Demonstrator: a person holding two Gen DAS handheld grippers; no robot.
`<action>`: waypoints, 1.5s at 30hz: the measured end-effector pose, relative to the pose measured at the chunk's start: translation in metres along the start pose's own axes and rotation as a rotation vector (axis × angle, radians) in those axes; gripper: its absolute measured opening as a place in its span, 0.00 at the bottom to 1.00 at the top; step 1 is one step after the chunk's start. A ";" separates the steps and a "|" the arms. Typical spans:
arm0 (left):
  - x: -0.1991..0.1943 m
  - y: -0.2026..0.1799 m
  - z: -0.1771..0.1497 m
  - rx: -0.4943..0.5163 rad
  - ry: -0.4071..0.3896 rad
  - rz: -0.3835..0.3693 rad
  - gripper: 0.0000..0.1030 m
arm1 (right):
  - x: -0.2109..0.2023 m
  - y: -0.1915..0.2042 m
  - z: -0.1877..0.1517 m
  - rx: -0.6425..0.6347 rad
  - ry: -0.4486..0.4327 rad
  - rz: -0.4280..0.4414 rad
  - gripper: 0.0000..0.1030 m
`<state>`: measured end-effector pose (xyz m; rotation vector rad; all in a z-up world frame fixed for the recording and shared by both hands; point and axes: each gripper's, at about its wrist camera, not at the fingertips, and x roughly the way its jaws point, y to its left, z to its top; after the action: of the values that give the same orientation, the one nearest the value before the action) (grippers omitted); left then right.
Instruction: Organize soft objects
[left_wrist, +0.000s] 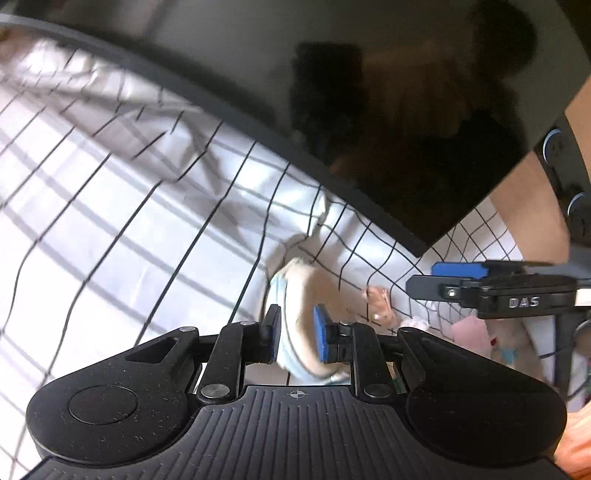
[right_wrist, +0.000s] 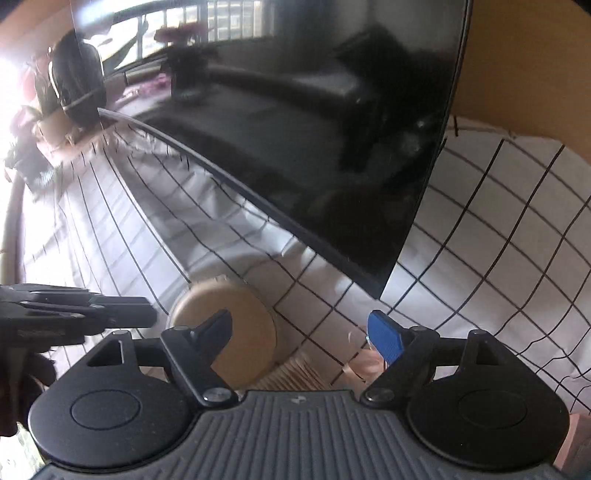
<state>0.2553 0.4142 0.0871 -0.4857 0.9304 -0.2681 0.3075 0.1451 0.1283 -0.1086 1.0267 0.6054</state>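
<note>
Soft toy: a small cream plush (left_wrist: 300, 314) with a pale blue band is hanging between my left gripper's (left_wrist: 298, 328) blue pads, just above the checked cloth (left_wrist: 110, 240) on the table; blur is hiding what animal it is.

Left gripper: it is clenching the plush across its middle, jaws standing narrow with the fabric bulging out on both sides, so I am judging the hold firm but soft.

Right gripper: my right gripper (right_wrist: 306, 334) is standing wide and grasping nothing, its jaws spread over a round tan disc (right_wrist: 225, 325) and a ribbed tan piece (right_wrist: 291, 373) lying on the cloth; I cannot tell what either one is.

Other soft things: a peach-coloured scrap (left_wrist: 380, 306) and a pink patch (left_wrist: 471, 330) are lying near the right gripper's finger (left_wrist: 436, 286) in the left view, too blurred to name.

Dark screen: a black monitor (right_wrist: 314, 147) is standing close behind everything, its lower edge just above the cloth.

Doing this step well: I am judging that the plush wants carrying low and level, clear of the screen's edge, with the squeeze kept steady so the limp body is not slipping out.

Risk: the wrinkled cloth is looking easy to snag, and my two grippers are working near each other, so I am planning to keep their paths apart.

Progress: the sorting is looking unfinished, with several pieces loose.
</note>
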 end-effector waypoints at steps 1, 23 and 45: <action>-0.001 0.002 -0.004 -0.014 0.000 0.002 0.20 | 0.004 -0.003 -0.001 0.026 -0.003 0.023 0.79; 0.019 0.008 -0.020 -0.183 0.021 -0.055 0.30 | 0.056 -0.001 -0.009 0.102 0.083 0.059 0.31; 0.066 -0.004 -0.005 -0.179 0.091 -0.011 0.51 | 0.036 -0.006 -0.005 0.068 0.090 0.092 0.31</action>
<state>0.2892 0.3820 0.0408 -0.6478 1.0458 -0.2184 0.3202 0.1540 0.0946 -0.0288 1.1433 0.6528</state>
